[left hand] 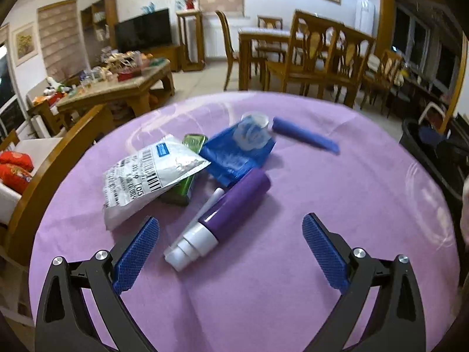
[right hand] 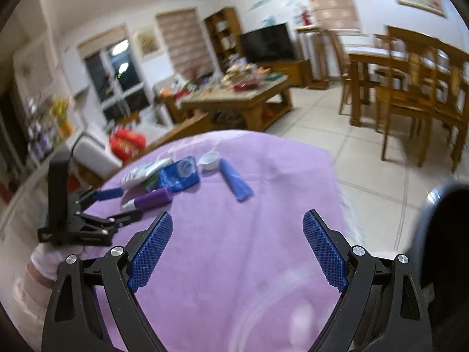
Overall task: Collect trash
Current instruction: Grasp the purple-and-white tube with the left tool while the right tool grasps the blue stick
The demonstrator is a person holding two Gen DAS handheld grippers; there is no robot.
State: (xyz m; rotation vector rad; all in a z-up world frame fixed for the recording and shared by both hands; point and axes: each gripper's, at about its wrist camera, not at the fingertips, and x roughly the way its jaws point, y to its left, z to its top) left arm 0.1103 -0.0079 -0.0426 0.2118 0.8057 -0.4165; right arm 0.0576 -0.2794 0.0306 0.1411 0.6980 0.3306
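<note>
Trash lies on a round table under a purple cloth (left hand: 263, 293): a purple tube with a white cap (left hand: 225, 214), a white printed pouch (left hand: 146, 176), a green packet (left hand: 183, 190) under it, a blue wrapper (left hand: 234, 152), a clear cup (left hand: 255, 129) and a blue tube (left hand: 304, 136). My left gripper (left hand: 231, 240) is open just in front of the purple tube's cap, empty. My right gripper (right hand: 237, 240) is open and empty over bare cloth, short of the blue tube (right hand: 236, 183). The left gripper (right hand: 117, 205) shows at the left of the right wrist view.
A dark bin (left hand: 433, 149) stands off the table's right edge, also in the right wrist view (right hand: 445, 234). A wooden armchair (left hand: 52, 158) is close on the left. A cluttered coffee table (left hand: 117, 85) and dining chairs (left hand: 322, 61) stand beyond.
</note>
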